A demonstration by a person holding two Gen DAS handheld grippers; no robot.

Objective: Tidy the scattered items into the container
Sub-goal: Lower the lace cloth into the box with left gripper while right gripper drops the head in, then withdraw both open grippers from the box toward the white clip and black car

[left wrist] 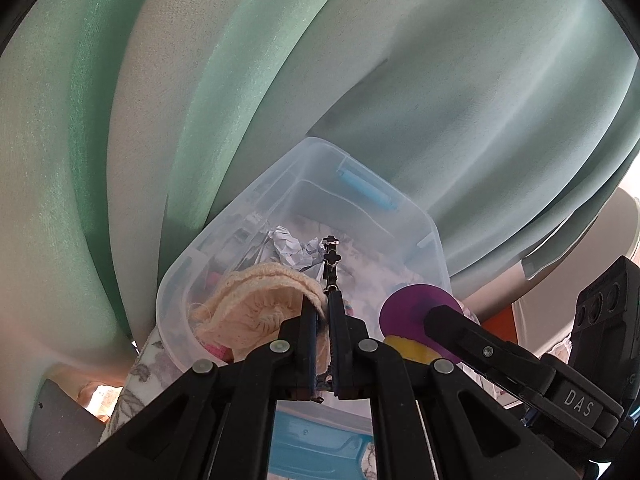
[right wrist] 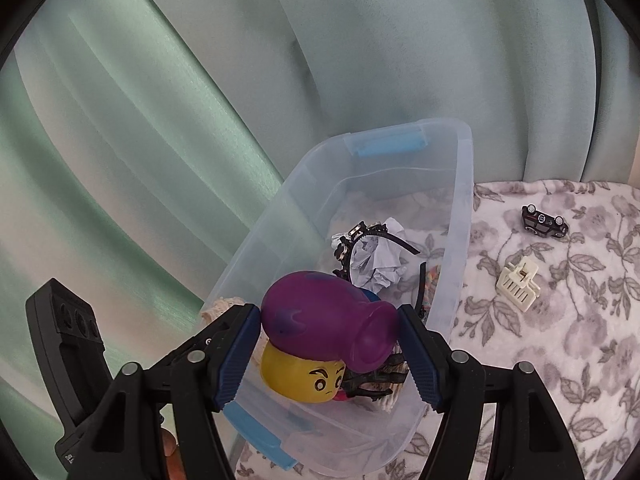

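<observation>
A clear plastic bin point(right wrist: 460, 216) with blue latches stands on a floral blanket. Over its near end my right gripper point(right wrist: 326, 316) is shut on a toy head point(right wrist: 320, 312) with purple hair and a yellow face; the toy head point(left wrist: 408, 312) also shows in the left wrist view. My left gripper point(left wrist: 323, 300) hangs above the bin point(left wrist: 224, 240), shut on the edge of a cream knitted piece point(left wrist: 248, 308). A black clover-trimmed headband point(left wrist: 330, 258) shows just past its tips; whether it is gripped too I cannot tell. Crumpled paper point(right wrist: 380, 260) and the headband point(right wrist: 352, 240) lie inside the bin.
On the blanket point(right wrist: 560, 340) right of the bin lie an upturned black toy car point(right wrist: 544, 222) and a cream hair claw point(right wrist: 518, 282). Green curtains point(right wrist: 160, 120) hang close behind the bin. A blue lid point(left wrist: 312, 436) lies under my left gripper.
</observation>
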